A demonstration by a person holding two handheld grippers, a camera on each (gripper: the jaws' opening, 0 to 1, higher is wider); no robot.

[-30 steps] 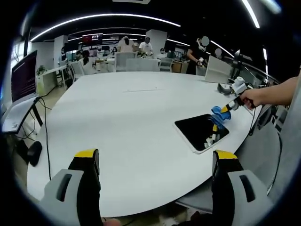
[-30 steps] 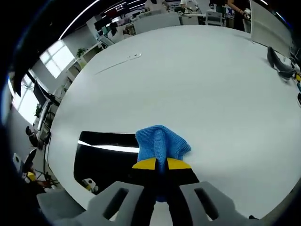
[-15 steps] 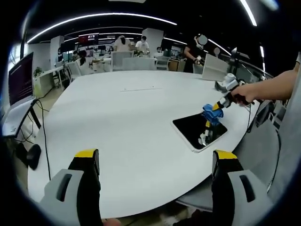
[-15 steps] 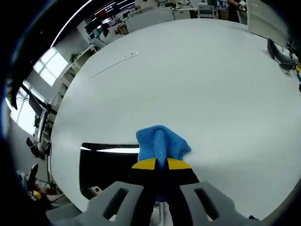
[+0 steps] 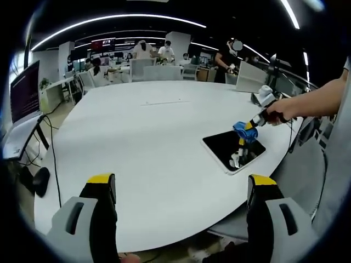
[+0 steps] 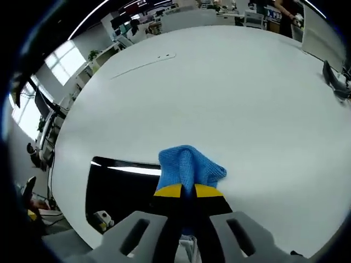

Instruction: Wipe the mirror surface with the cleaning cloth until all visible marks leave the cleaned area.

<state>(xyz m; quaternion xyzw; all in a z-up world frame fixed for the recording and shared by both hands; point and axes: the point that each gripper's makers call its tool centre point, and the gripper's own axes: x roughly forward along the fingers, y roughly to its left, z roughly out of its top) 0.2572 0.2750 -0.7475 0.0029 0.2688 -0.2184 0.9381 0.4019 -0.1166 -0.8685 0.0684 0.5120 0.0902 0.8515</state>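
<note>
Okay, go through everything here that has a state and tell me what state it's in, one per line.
Right gripper: shut on the cloth.
Cloth: bunched, held over the mirror's edge.
Mirror: lying flat on the table, reflecting a light strip.
Left gripper: open, holding nothing.

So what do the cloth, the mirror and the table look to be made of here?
Cloth: blue, looks like microfibre, with a fine knit texture and soft folds. Mirror: flat glossy panel, probably glass, reflecting a ceiling light strip; pale frame, material unclear. Table: smooth matte white top, perhaps laminate.

White round table [image 5: 142, 142]; monitor [image 5: 24, 90] beside it.
</note>
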